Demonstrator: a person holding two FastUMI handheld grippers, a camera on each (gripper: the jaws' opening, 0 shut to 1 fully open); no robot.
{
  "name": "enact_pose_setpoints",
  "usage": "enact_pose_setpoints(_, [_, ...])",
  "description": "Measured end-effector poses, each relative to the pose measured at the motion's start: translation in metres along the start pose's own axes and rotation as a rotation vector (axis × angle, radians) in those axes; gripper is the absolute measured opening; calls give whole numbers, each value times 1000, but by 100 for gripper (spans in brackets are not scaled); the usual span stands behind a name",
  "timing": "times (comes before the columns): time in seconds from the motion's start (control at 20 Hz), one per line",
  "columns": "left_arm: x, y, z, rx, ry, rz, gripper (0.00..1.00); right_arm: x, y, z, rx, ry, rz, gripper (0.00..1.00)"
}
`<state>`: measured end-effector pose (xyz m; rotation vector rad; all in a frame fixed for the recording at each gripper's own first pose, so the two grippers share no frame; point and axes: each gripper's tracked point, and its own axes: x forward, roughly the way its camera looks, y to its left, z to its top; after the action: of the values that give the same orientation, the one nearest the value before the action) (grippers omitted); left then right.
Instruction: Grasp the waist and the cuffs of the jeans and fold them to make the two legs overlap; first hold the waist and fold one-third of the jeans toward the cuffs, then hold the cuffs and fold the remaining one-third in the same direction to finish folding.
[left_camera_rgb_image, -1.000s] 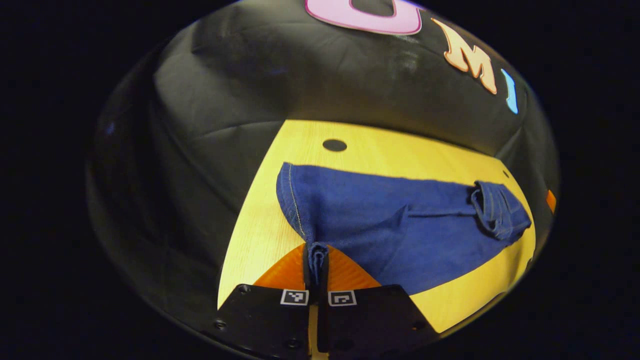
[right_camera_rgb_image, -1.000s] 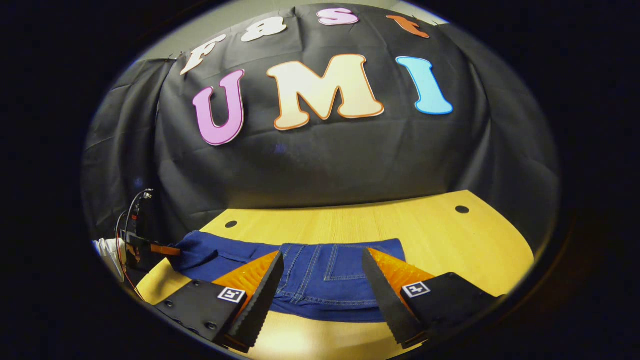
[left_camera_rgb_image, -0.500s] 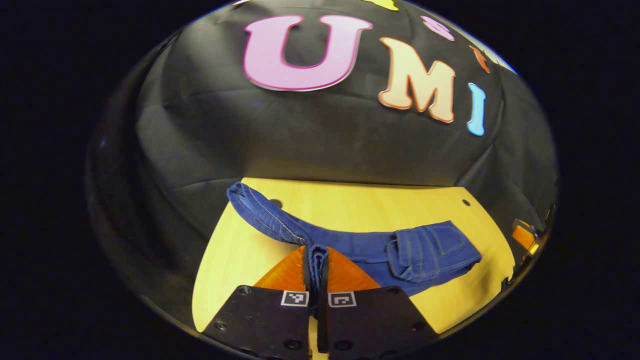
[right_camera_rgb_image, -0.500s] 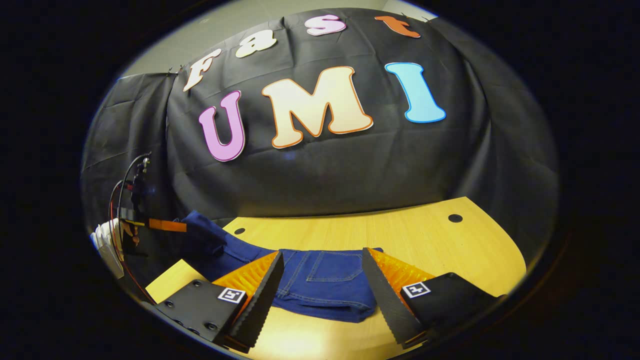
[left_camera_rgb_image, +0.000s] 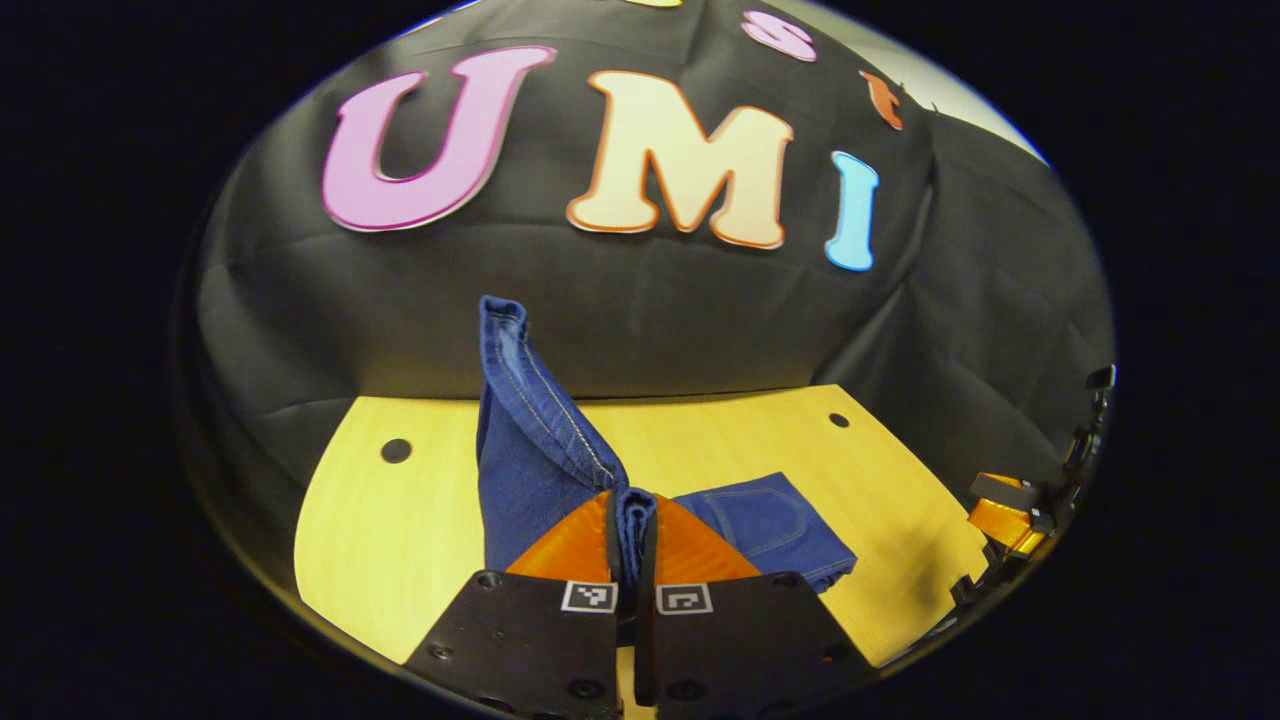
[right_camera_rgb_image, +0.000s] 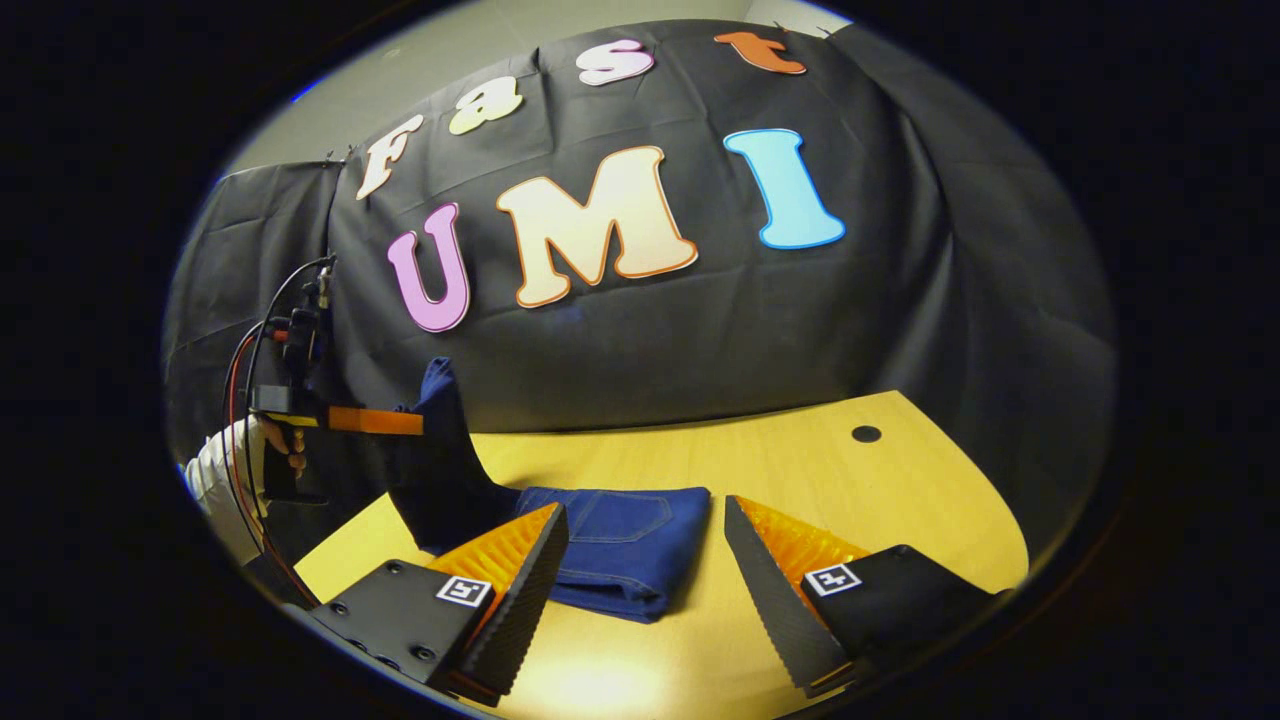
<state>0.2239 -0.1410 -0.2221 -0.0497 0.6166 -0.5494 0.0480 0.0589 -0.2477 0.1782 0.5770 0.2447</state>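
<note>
In the left gripper view, the left gripper (left_camera_rgb_image: 632, 520) was seen nearest, its two orange fingers (left_camera_rgb_image: 575, 545) pressed together on a bunched edge of the jeans (left_camera_rgb_image: 530, 440), apparently the cuff end, which was lifted above the wooden table (left_camera_rgb_image: 400, 530). In the right gripper view, the right gripper (right_camera_rgb_image: 645, 570) was held low over the table with its jaws wide apart and nothing between them. Just beyond it, the folded waist part of the jeans lay flat. The denim was judged to be soft but rather thick and somewhat heavy, so that it would hang and drag rather than keep a shape. A hold on the stitched hem was judged safest, because several layers are gathered there. Farther off, a hand (right_camera_rgb_image: 275, 445) was seen holding the left gripper.
</note>
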Motion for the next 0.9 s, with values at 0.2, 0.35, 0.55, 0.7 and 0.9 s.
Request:
enact_pose_setpoints(0.2, [39, -58, -15, 12, 13, -76, 0, -14, -33, 0, -20, 11, -33, 97])
enact_pose_setpoints(0.35, [67, -90, -40, 17, 35, -109, 0, -20, -51, -2, -16, 19, -46, 97])
enact_pose_setpoints(0.55, [91, -116, -91, 61, 87, -92, 0, -24, -67, -9, -45, 41, -30, 97])
enact_pose_setpoints(0.7, [102, -122, -127, 35, 126, -42, 0, -25, -70, -11, -68, 54, 8, 98])
enact_pose_setpoints(0.9, [95, -131, -134, 49, 78, 12, 38, -24, -61, 1, -79, 21, 57, 98])
